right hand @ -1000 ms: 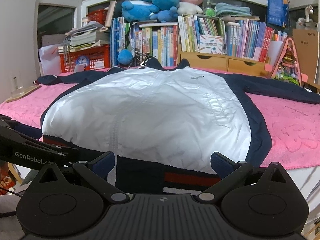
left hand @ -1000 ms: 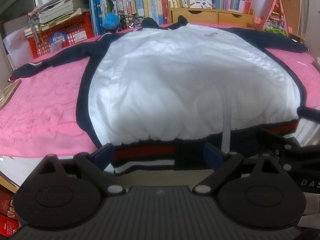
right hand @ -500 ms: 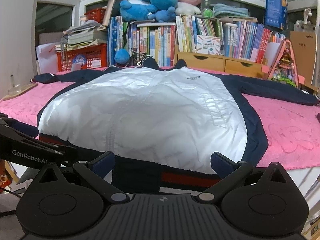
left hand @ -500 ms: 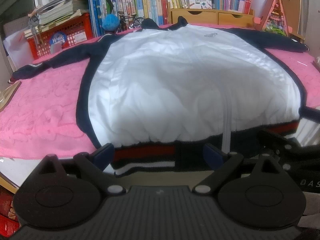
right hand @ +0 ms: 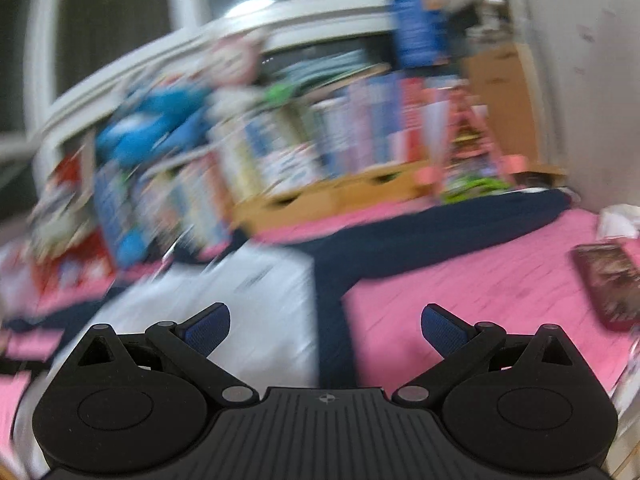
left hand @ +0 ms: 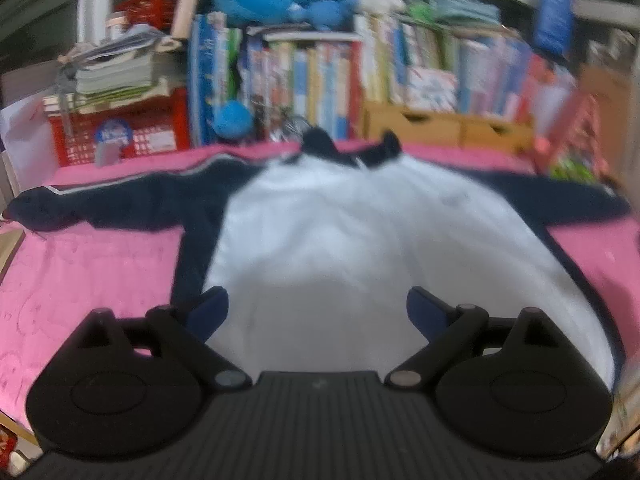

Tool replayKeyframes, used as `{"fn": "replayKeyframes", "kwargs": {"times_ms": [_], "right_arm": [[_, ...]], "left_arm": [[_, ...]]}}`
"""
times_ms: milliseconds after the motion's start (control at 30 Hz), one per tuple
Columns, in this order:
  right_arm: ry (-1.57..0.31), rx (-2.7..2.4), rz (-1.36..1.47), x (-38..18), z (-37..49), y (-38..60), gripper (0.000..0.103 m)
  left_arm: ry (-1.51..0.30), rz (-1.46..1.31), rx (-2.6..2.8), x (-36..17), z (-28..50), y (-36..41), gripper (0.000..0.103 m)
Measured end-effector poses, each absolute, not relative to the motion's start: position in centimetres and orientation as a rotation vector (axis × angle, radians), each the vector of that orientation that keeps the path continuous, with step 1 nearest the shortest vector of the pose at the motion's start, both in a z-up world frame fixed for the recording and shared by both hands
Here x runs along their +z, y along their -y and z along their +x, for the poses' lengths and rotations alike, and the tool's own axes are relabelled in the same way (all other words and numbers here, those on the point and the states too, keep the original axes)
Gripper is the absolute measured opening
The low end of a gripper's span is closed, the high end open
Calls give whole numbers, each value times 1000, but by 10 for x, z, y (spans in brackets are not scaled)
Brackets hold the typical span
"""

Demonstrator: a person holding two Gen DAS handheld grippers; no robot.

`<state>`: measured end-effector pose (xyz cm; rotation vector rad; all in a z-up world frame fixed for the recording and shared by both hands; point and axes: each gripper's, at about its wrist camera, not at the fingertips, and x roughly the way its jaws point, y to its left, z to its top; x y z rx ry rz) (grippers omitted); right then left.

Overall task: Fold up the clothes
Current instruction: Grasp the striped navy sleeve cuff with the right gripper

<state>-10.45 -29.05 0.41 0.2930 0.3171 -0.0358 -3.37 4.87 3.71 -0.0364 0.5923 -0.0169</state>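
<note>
A white jacket (left hand: 340, 248) with navy sleeves and collar lies flat, face up, on a pink cloth (left hand: 80, 276), sleeves spread to both sides. My left gripper (left hand: 318, 312) is open and empty above the jacket's lower front. My right gripper (right hand: 326, 330) is open and empty, tilted, over the jacket's right side (right hand: 256, 300) where the navy right sleeve (right hand: 440, 232) runs off to the far right. Both views are motion-blurred.
A bookshelf (left hand: 360, 80) with plush toys and a red basket (left hand: 120, 132) stands behind the table. Wooden drawers (right hand: 340, 192) sit at the back. A dark red flat object (right hand: 608, 280) lies on the pink cloth at the right.
Both grippers have lifted from the jacket's hem and moved forward over it. The right gripper has swung right and tilted; the hem is out of view.
</note>
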Motion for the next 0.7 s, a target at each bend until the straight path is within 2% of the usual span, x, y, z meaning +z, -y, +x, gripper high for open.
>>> {"fn": "replayKeyframes", "kwargs": {"times_ms": [233,400,533,700], "right_arm": [[-348,-271,551,0,-9,418,103],[-400,-414,706,-16,62,496,103],[-432,-546,711,-24,113,535,102],[-491,-686,675,-47,162,570,102]], "left_arm": [[-604,-204,54,11,16,-78,98],[-660,-175,97,-15,38,-86,98],[-665,-89,117,-29,44,-86,103],[-665,-53,99,-31,44,-83,103]]}}
